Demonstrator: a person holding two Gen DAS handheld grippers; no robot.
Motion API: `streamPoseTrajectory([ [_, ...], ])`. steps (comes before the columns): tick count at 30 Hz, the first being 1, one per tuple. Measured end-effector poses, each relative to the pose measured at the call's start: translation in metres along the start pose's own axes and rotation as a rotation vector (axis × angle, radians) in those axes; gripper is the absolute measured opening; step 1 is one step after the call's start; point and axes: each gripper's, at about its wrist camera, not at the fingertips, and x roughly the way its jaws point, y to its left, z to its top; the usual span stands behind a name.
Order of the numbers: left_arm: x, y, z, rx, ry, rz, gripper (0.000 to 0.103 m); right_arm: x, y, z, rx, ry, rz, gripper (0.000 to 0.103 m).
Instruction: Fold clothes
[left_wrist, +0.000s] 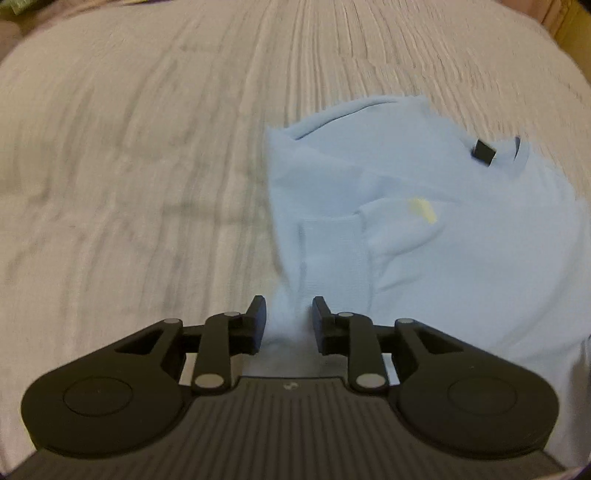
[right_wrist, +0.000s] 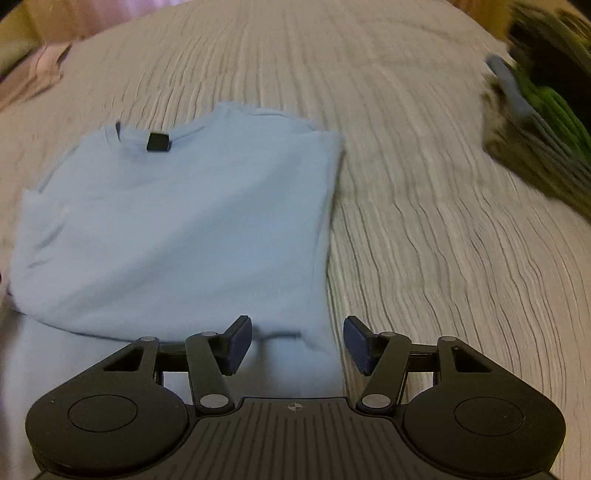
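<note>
A light blue T-shirt (left_wrist: 424, 229) lies partly folded on a beige ribbed bedspread (left_wrist: 129, 166); its collar with a black tag (left_wrist: 484, 151) points away. My left gripper (left_wrist: 289, 321) is closed on a bunched fold of the shirt's left edge, cloth between its pads. In the right wrist view the shirt (right_wrist: 177, 229) lies flat with its tag (right_wrist: 159, 142) at the far end. My right gripper (right_wrist: 297, 343) is open, its jaws wide apart, over the shirt's near right corner.
A pile of dark, green and grey clothes (right_wrist: 546, 122) lies at the right of the bedspread (right_wrist: 424, 221). Pink cloth (right_wrist: 33, 77) sits at the far left corner.
</note>
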Motion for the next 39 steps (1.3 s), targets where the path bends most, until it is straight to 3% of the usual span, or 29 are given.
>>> streamPoseTrajectory([
  [2,-0.012,0.002,-0.011,0.013,0.034,0.056,0.022,-0.009,-0.001,-0.006,-0.011,0.061,0.005,0.063],
  [3,-0.018,0.003,-0.021,0.006,0.062,0.084,0.022,-0.012,0.0,-0.008,-0.017,0.09,0.008,0.068],
  [4,-0.025,0.005,-0.03,-0.002,0.089,0.109,0.022,-0.018,0.002,-0.013,-0.021,0.117,0.014,0.08],
  [5,-0.033,0.01,-0.037,-0.014,0.106,0.114,0.023,-0.023,0.003,-0.018,-0.028,0.13,0.029,0.083],
  [8,-0.063,0.003,-0.062,-0.038,0.118,0.092,0.033,-0.039,0.008,-0.03,-0.051,0.162,0.078,0.083],
  [12,-0.109,-0.009,-0.088,-0.05,0.102,0.08,0.035,-0.06,0.014,-0.039,-0.08,0.185,0.145,0.083],
  [17,-0.158,-0.016,-0.103,-0.081,0.022,0.072,0.041,-0.099,0.015,-0.041,-0.124,0.108,0.157,0.083],
  [22,-0.187,-0.016,-0.108,-0.018,-0.046,0.042,0.042,-0.148,0.014,-0.052,-0.086,0.013,0.137,0.083],
  [28,-0.219,0.001,-0.126,0.085,-0.103,-0.009,0.045,-0.185,0.046,-0.103,0.019,-0.017,0.088,0.087],
  [39,-0.249,0.051,-0.18,0.26,-0.132,-0.055,0.048,-0.229,0.115,-0.201,0.166,-0.04,0.033,0.088],
])
